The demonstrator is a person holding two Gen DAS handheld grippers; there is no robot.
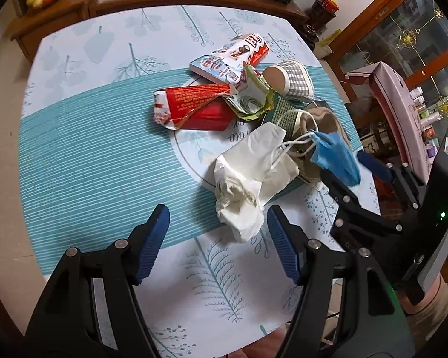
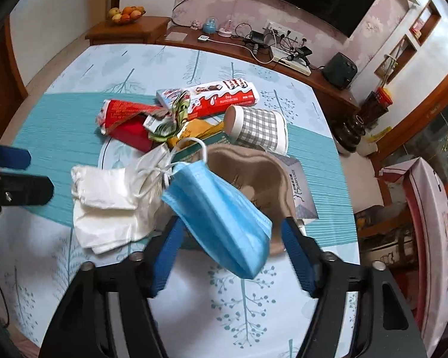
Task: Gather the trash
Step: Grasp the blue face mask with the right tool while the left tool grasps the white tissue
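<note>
A heap of trash lies mid-table on the teal-and-white leaf-print tablecloth [image 1: 83,161]. The left gripper [image 1: 216,240] hovers with its jaws wide apart and nothing held; the crumpled white paper tissue [image 1: 248,179] sits just past its right pad, at about one o'clock. The right gripper [image 2: 230,253] has its jaws spread around the blue pleated face mask [image 2: 221,214], whose lower end hangs between them; the pads do not visibly press it. At twelve o'clock beyond the mask lies the grey-checked paper cup [image 2: 259,128], on its side.
</note>
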